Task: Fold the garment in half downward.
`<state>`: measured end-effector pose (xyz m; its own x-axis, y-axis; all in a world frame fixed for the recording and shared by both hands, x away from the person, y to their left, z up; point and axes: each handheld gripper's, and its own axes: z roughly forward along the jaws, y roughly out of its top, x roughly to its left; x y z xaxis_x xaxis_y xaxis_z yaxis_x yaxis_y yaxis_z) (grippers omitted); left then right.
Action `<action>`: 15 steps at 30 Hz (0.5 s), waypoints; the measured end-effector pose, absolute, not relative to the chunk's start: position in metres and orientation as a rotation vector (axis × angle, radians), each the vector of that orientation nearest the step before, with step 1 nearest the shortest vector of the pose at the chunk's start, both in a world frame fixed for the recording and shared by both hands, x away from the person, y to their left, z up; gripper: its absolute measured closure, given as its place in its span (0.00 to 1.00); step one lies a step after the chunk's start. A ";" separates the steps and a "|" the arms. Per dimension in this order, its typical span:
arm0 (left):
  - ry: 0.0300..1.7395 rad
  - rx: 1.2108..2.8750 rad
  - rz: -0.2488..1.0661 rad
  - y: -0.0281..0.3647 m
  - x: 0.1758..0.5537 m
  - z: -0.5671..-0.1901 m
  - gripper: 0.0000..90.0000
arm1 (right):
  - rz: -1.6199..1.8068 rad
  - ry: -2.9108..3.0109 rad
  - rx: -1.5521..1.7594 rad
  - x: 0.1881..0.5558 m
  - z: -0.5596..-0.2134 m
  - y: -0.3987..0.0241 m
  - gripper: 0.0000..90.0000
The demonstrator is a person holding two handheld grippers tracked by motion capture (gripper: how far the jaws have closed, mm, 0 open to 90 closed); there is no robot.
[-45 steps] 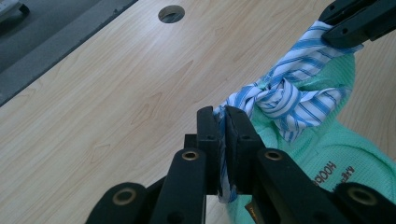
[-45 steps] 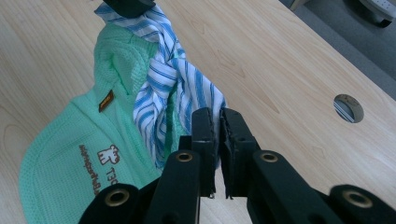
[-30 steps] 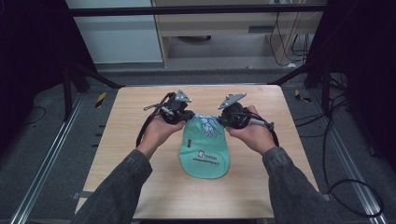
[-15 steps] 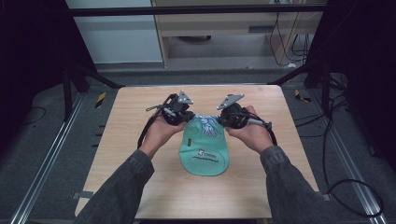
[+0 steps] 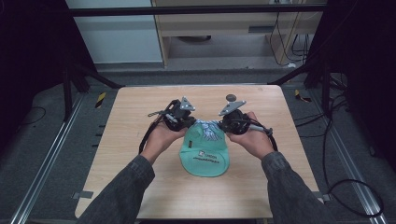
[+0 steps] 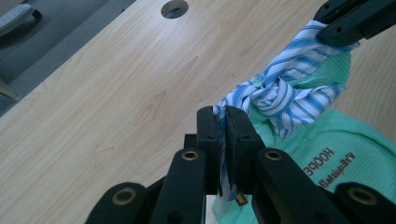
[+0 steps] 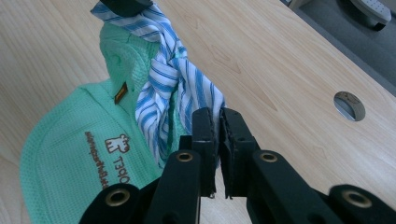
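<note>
Green bib (image 5: 204,156) flat on counter (image 5: 130,135), centre, near edge at 6 o'clock. Striped tie (image 5: 208,129) knotted at bib's 12 o'clock end. Left gripper (image 5: 183,122) fingers clamped on tie end at 9 o'clock; right gripper (image 5: 228,125) fingers clamped on end at 3 o'clock. Hole (image 5: 230,97) beyond, 12 o'clock.

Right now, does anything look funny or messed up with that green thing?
Nothing looks torn or spilled. The green bib lies flat on the table, but its blue striped ties are twisted into a bunched knot. The left gripper and right gripper each pinch one tie end.
</note>
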<state>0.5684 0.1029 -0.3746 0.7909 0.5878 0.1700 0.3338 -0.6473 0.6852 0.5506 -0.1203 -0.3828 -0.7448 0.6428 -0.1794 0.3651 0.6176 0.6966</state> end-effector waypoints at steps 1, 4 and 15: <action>0.679 2.324 0.502 0.103 0.567 -0.375 0.94 | 0.919 2.429 0.798 0.549 -0.383 -0.121 0.94; 0.665 2.322 0.495 0.105 0.559 -0.379 0.94 | 0.924 2.430 0.792 0.545 -0.387 -0.121 0.94; 0.643 2.308 0.480 0.112 0.539 -0.388 0.94 | 0.944 2.442 0.758 0.530 -0.398 -0.120 0.95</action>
<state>0.5391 0.1125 -0.3882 0.8094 0.5656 0.1583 0.3129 -0.6434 0.6986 0.5297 -0.1202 -0.3975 -0.7666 0.6171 -0.1773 0.3374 0.6221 0.7065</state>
